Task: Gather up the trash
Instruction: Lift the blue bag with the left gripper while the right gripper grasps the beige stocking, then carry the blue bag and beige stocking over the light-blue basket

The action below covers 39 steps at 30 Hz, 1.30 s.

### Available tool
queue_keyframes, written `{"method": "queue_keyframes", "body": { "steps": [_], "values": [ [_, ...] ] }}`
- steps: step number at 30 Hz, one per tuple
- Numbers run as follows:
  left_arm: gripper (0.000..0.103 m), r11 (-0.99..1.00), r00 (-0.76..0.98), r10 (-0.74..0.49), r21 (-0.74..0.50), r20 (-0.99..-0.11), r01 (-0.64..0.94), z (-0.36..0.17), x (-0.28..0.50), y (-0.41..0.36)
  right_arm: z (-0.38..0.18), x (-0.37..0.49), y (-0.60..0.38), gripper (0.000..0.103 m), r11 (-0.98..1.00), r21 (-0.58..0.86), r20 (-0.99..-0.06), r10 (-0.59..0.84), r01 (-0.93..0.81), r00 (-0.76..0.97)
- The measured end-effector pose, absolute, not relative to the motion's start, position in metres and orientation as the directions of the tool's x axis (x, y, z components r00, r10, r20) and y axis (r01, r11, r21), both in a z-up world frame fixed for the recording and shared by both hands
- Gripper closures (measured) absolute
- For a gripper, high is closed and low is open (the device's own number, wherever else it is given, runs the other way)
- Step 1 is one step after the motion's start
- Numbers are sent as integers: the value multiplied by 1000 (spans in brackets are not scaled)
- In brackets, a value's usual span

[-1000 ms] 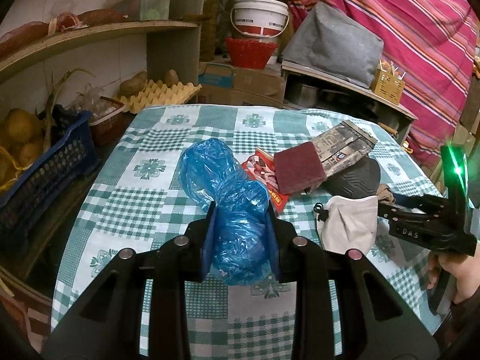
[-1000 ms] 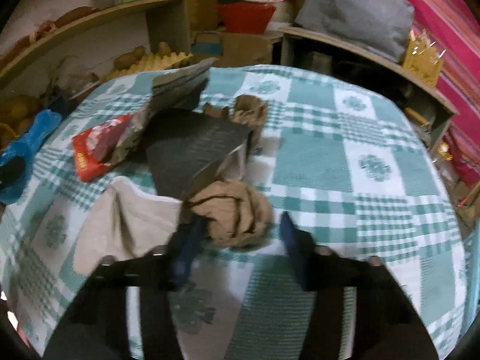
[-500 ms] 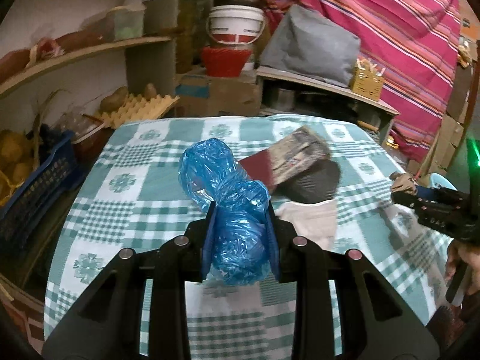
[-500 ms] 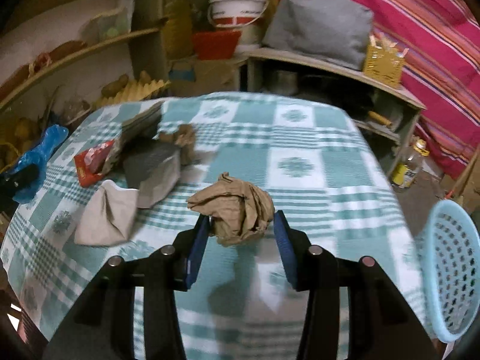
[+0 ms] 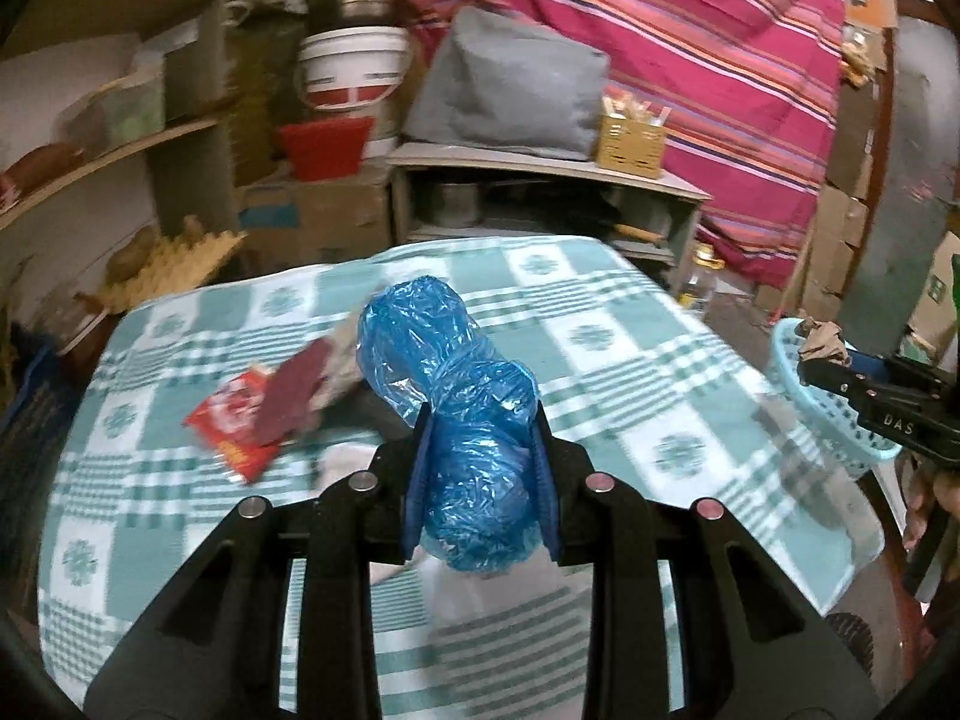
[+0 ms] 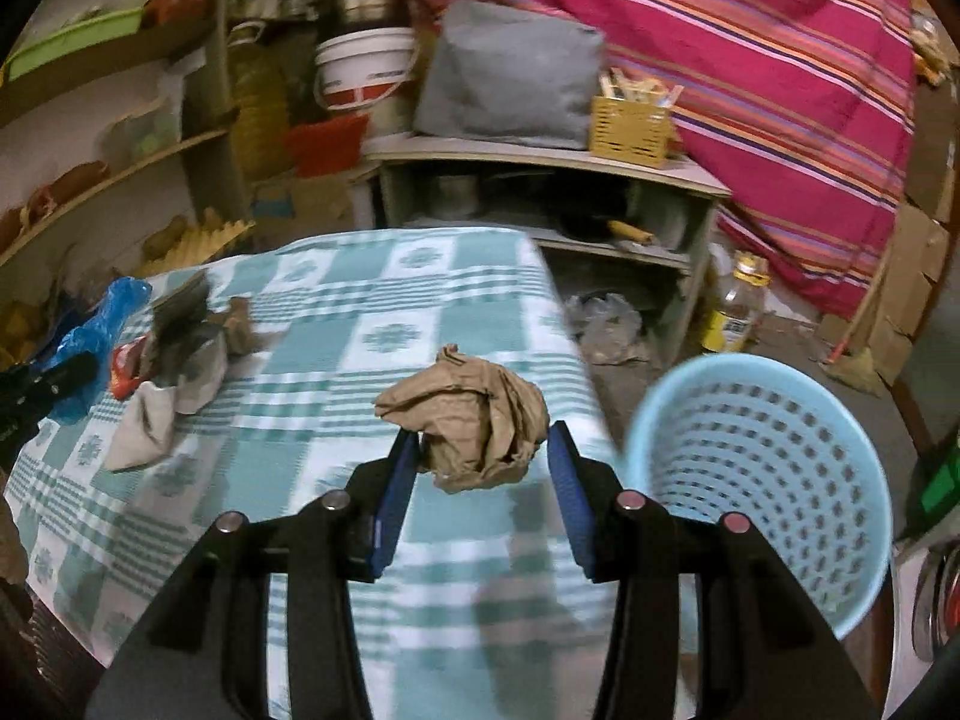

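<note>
Blue bag [image 5: 462, 420] clamped; brown paper [image 6: 474, 420] clamped.

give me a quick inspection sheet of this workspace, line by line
surface: table with green checked cloth.
job's things: blue plastic bag and crumpled brown paper both lifted; light blue basket on the floor right of the table.
clutter: red wrapper, maroon pad, beige cloth lie on the table.
grippers: left gripper shut on the bag; right gripper shut on the paper.
cables: nothing seen.
surroundings: shelves, white bucket, striped fabric, bottle on the floor.
</note>
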<state>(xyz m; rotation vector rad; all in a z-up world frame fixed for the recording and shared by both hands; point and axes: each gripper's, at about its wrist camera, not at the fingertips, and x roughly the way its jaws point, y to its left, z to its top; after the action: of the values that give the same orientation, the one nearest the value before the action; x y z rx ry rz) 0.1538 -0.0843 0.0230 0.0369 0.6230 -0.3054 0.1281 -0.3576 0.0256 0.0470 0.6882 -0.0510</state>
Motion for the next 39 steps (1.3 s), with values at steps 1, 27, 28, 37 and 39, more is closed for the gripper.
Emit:
{"method": "queue_keyframes", "body": {
  "steps": [1, 27, 28, 37, 39],
  "values": [
    [75, 950, 764, -283, -60, -579, 307, 24, 153, -96, 25, 124, -370, 59, 996, 31, -636, -43, 81, 771],
    [75, 820, 635, -500, -87, -589, 566, 16, 133, -334, 14, 61, -555, 59, 959, 39, -655, -188, 281, 732],
    [75, 816, 632, -503, -84, -589, 571, 16, 133, -340, 13, 59, -558, 59, 958, 39, -655, -189, 283, 731],
    [75, 797, 610, -526, -93, -593, 597, 14, 137, -374, 8, 64, -573, 59, 956, 35, -663, -195, 290, 723],
    [75, 793, 609, -528, -86, -591, 604, 14, 139, -381, 7, 66, -574, 59, 956, 36, -663, -194, 290, 723]
  ]
}}
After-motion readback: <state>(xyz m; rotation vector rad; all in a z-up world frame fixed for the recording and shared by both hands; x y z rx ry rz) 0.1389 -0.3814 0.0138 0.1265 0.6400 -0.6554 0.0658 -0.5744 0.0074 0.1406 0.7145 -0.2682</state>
